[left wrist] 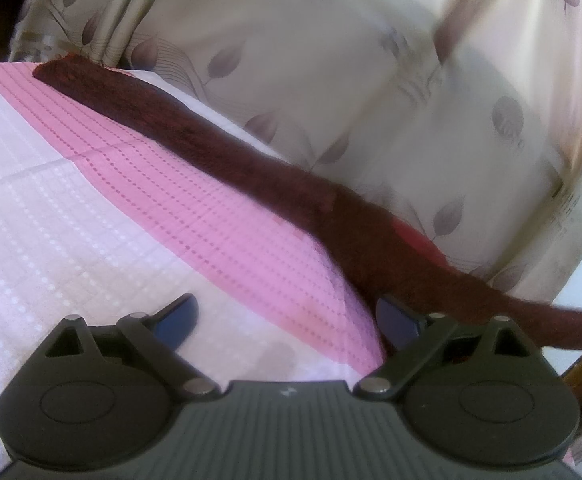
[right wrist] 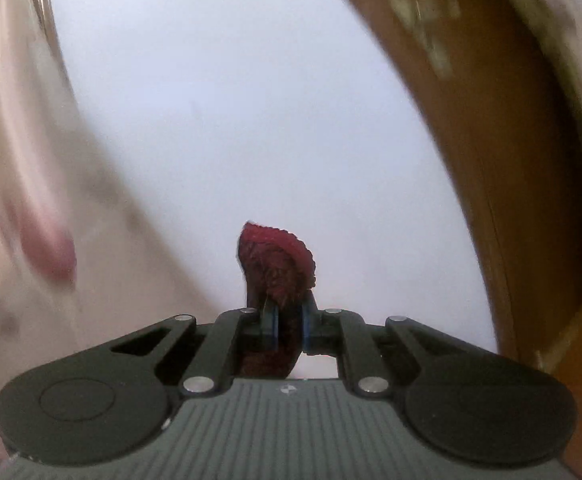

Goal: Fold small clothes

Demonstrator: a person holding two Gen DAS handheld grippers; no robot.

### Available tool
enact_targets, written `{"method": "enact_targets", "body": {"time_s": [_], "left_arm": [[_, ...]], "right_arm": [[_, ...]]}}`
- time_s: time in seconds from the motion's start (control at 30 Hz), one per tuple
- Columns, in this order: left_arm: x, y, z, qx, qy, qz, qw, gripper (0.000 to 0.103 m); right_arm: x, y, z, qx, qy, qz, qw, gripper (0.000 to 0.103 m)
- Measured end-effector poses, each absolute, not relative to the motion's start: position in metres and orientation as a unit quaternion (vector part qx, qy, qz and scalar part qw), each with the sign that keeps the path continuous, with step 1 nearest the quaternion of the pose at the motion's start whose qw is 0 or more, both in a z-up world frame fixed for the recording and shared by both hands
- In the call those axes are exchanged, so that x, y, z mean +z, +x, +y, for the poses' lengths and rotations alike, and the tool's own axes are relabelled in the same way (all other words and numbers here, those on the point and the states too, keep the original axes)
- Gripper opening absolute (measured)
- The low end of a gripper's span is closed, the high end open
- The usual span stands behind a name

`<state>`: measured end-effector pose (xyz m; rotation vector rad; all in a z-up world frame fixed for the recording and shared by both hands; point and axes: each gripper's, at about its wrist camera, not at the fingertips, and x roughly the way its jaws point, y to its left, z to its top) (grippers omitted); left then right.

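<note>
A long dark red fuzzy cloth (left wrist: 227, 142) lies stretched along the far edge of the pink and white bed cover (left wrist: 139, 200), its right end lifted off toward the lower right. My left gripper (left wrist: 287, 320) hovers open just above the cover, its right fingertip (left wrist: 395, 318) beside the cloth, nothing between the pads. In the right wrist view my right gripper (right wrist: 290, 326) is raised and shut on a bunched end of the dark red cloth (right wrist: 279, 260), which sticks up past the blue pads.
A beige curtain with a leaf pattern (left wrist: 331, 80) hangs close behind the bed. A brown wooden frame (right wrist: 511, 160) curves along the right of the right wrist view, with a pale wall (right wrist: 231, 100) ahead. The bed cover stretches wide to the left.
</note>
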<state>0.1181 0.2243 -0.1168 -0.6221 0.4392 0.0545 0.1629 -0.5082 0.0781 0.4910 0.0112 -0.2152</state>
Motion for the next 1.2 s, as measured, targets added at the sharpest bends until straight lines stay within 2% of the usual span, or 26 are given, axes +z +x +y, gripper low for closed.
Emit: {"method": "enact_targets", "body": {"time_s": [0.13, 0.4, 0.47, 0.5, 0.53, 0.57, 0.6, 0.67, 0.77, 0.87, 0.9, 0.93, 1.07, 1.2], "left_arm": [[-0.117, 0.118, 0.224, 0.028, -0.304, 0.214, 0.928, 0.097], [-0.116, 0.119, 0.222, 0.03, -0.298, 0.218, 0.929, 0.097], [-0.115, 0.119, 0.222, 0.03, -0.3, 0.216, 0.929, 0.097], [-0.116, 0.119, 0.222, 0.029, -0.301, 0.215, 0.929, 0.097], [-0.115, 0.119, 0.222, 0.029, -0.301, 0.215, 0.929, 0.097], [-0.115, 0.119, 0.222, 0.03, -0.301, 0.214, 0.929, 0.097], [-0.114, 0.117, 0.222, 0.034, -0.3, 0.213, 0.929, 0.097], [-0.107, 0.11, 0.223, 0.032, -0.294, 0.203, 0.933, 0.097], [-0.092, 0.092, 0.228, 0.008, -0.275, 0.195, 0.942, 0.097], [-0.078, 0.074, 0.228, -0.031, -0.231, 0.2, 0.952, 0.097], [-0.077, 0.068, 0.226, -0.038, -0.208, 0.205, 0.956, 0.097], [-0.076, 0.061, 0.222, -0.046, -0.184, 0.21, 0.959, 0.097], [-0.085, 0.034, 0.213, -0.062, -0.12, 0.216, 0.967, 0.097], [-0.093, 0.012, 0.213, -0.057, -0.131, 0.195, 0.97, 0.097]], "right_arm": [[0.069, 0.202, -0.531, -0.148, 0.223, 0.024, 0.963, 0.016], [-0.046, 0.257, -0.566, -0.2, 0.263, 0.141, 0.933, 0.017], [-0.065, 0.257, -0.571, -0.232, 0.268, 0.168, 0.92, 0.026], [-0.073, 0.25, -0.575, -0.237, 0.29, 0.17, 0.911, 0.034], [-0.075, 0.242, -0.575, -0.243, 0.301, 0.169, 0.907, 0.048], [-0.074, 0.231, -0.57, -0.255, 0.301, 0.163, 0.904, 0.055], [-0.07, 0.215, -0.559, -0.256, 0.292, 0.149, 0.909, 0.059], [-0.057, 0.181, -0.527, -0.223, 0.266, 0.138, 0.928, 0.059], [-0.039, 0.12, -0.456, -0.086, 0.211, 0.17, 0.959, 0.059], [-0.036, 0.06, -0.369, 0.058, 0.096, 0.23, 0.967, 0.06], [-0.038, 0.037, -0.338, 0.09, 0.054, 0.237, 0.966, 0.063], [-0.042, 0.02, -0.313, 0.114, 0.024, 0.244, 0.963, 0.066], [-0.056, -0.021, -0.224, 0.156, -0.111, 0.26, 0.946, 0.067], [-0.065, -0.011, -0.195, 0.138, -0.098, 0.27, 0.948, 0.066]]}}
